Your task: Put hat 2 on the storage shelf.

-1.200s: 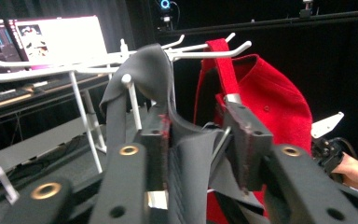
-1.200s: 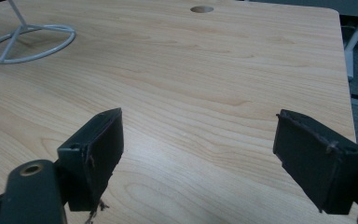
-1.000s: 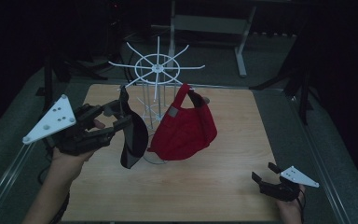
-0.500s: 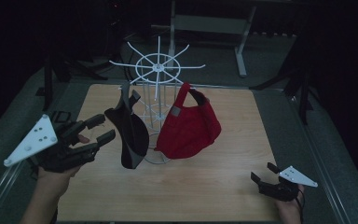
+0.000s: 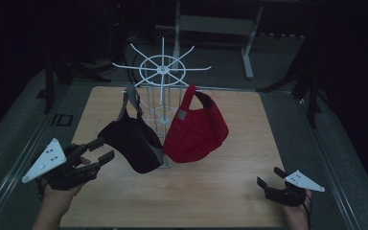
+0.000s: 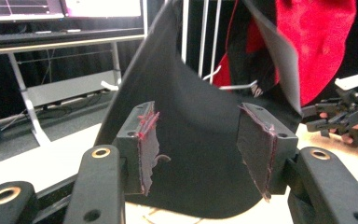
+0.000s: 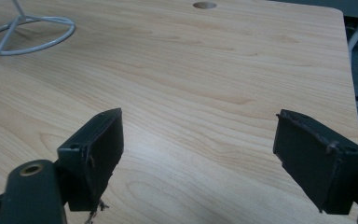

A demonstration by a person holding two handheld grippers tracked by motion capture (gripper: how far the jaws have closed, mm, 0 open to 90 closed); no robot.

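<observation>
Dark room, pale wooden table (image 5: pixel 211 191): my left gripper (image 5: pixel 103 149) has drawn back toward seven o'clock, jaws released, leaving the black bag (image 5: pixel 132 139) hung on the white wire rack (image 5: pixel 162 72) beside the red bag (image 5: pixel 196 129), my right gripper (image 5: pixel 267 178) idle, spread wide.

The room is dim, nearly black beyond the table (image 5: pixel 220 191), whose pale wood top has a round hole (image 7: pixel 204 5) near one edge. Grey floor (image 5: pixel 14 134) surrounds it on all sides. Past the far edge stands a grey metal bench (image 5: pixel 215 24) with angled legs. In the left gripper view, lit screens (image 6: pixel 60 8) sit on a desk (image 6: pixel 51 44) with cables beneath.
</observation>
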